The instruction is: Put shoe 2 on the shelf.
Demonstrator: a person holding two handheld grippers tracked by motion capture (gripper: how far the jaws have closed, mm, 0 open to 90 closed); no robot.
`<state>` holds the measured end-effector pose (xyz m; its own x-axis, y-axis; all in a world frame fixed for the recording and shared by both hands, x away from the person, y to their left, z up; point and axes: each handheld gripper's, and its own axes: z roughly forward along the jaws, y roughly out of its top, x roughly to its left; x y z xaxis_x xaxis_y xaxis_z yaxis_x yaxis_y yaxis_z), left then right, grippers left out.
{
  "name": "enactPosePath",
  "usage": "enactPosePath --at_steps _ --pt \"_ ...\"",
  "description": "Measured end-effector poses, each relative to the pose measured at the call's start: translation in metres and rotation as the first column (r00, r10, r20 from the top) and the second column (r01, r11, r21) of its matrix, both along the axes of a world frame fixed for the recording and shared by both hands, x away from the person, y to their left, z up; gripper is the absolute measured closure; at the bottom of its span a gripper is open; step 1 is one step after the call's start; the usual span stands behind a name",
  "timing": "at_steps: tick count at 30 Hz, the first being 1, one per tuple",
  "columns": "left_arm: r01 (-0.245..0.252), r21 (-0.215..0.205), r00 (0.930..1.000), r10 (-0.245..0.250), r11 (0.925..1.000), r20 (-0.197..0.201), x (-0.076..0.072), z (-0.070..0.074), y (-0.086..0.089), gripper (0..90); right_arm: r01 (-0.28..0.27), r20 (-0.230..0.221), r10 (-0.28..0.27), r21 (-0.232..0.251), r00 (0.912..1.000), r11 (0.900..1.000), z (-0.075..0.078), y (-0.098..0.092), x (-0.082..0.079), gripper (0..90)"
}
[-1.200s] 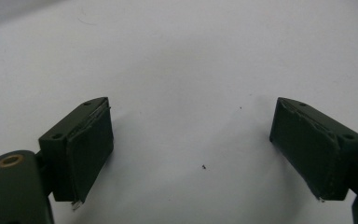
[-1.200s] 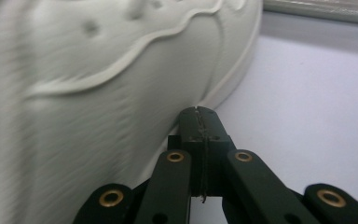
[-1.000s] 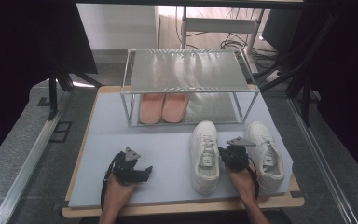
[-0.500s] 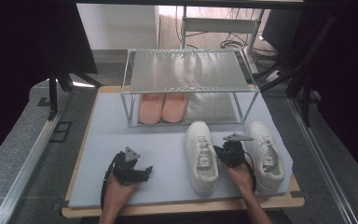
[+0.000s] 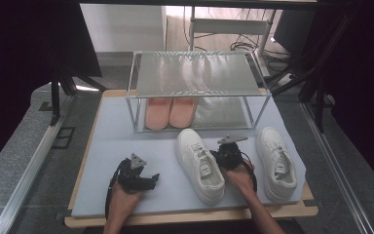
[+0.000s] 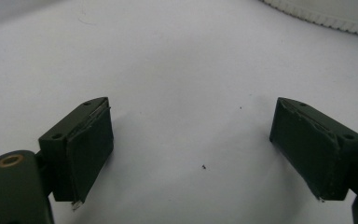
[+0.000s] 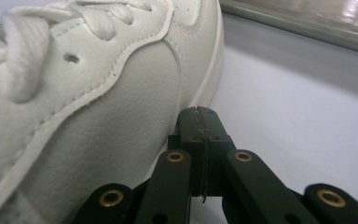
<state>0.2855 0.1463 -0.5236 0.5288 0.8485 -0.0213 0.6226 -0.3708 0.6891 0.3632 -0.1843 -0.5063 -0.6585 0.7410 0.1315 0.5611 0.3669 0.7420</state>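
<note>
You're nudging the left shoe (image 5: 199,163) with your right gripper (image 5: 227,157), jaws pressed fully together with nothing between them, tips touching the shoe's right side about midway along. In the right gripper view the closed tips (image 7: 199,126) are sitting against the leather side (image 7: 121,140), low by the sole. The shoe is lying on the mat (image 5: 126,136), toe pointing far, just near the rack (image 5: 195,87); its mate, the right shoe (image 5: 275,162), is sitting apart to the right, beyond your hand. Slippers (image 5: 170,111) are already filling the left part of the rack's lower shelf. Your left gripper (image 5: 136,176) is resting on the mat at near left, jaws wide and empty, pads (image 6: 91,149) hovering over bare mat. Looks like the step is pushing the left shoe leftward to line it up. Next you're probably needing to keep the push low and steady so the shoe isn't twisting, then bring the other shoe alongside.
</note>
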Motion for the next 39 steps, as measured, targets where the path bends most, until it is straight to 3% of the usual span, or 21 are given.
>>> enactPosePath --at_steps 6,8,12,23,34,39 --pt "0.001 0.001 1.0000 -0.001 1.0000 0.001 0.000 0.000 0.000 13.4 -0.088 0.013 0.088 -0.004 0.9961 0.996 -0.001 0.015 0.004 90.0" --pt "0.001 0.001 1.0000 -0.001 1.0000 0.001 0.000 0.000 0.000 13.4 -0.091 0.010 0.091 -0.002 0.9958 0.996 0.000 0.013 0.004 90.0" --pt "0.001 0.001 1.0000 -0.001 1.0000 0.001 0.000 0.000 0.000 13.4 -0.076 0.014 0.076 -0.011 0.9970 0.997 0.005 0.005 0.001 90.0" --pt "0.001 0.002 1.0000 -0.001 1.0000 0.001 0.000 0.000 0.000 13.4 -0.019 -0.012 0.018 -0.024 0.9998 1.000 0.028 -0.019 -0.021 67.3" --pt "-0.002 -0.001 1.0000 0.002 1.0000 0.003 0.000 0.000 0.000 13.4 -0.017 0.002 0.017 -0.025 0.9999 1.000 0.051 -0.032 -0.045 53.2" --pt "-0.002 -0.001 1.0000 0.002 1.0000 0.003 0.000 0.000 0.000 13.4 -0.019 -0.015 0.019 -0.011 0.9997 1.000 0.058 -0.037 -0.054 50.1"
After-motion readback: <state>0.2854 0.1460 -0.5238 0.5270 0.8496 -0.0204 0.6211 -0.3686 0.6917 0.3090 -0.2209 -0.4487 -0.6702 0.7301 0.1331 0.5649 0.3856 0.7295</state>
